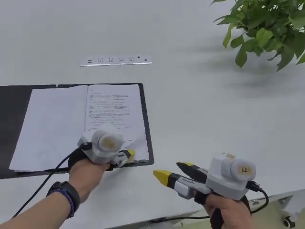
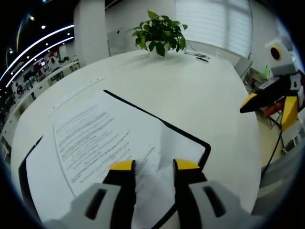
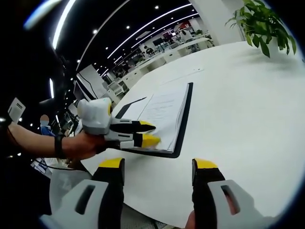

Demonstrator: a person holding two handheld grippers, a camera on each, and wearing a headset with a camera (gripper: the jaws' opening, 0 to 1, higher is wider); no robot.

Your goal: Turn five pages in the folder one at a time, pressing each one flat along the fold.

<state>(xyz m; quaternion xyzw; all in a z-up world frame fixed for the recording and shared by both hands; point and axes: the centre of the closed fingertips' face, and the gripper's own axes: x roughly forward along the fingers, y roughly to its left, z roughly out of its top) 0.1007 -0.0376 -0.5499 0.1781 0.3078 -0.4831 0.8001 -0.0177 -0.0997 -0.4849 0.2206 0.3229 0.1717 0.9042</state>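
Left gripper view: the left gripper (image 2: pixel 154 165) has its jaws spread, straddling the near outer corner of the right page (image 2: pixel 95 138), which curls up slightly between them. The fold runs away from us, left of the tool; we judge the turn goes that way. The right gripper (image 1: pixel 170 170), also spread, hovers off the folder (image 1: pixel 148 133) over the white table (image 1: pixel 214 109). The plant (image 1: pixel 267 28) is far off, with an office beyond.

The head view looks steeply down on the folder (image 1: pixel 12 124) and the surface (image 1: pixel 205 109). The left gripper view sits low over the pages, facing the plant (image 2: pixel 159 31). The right gripper view looks across from the near edge and shares both.
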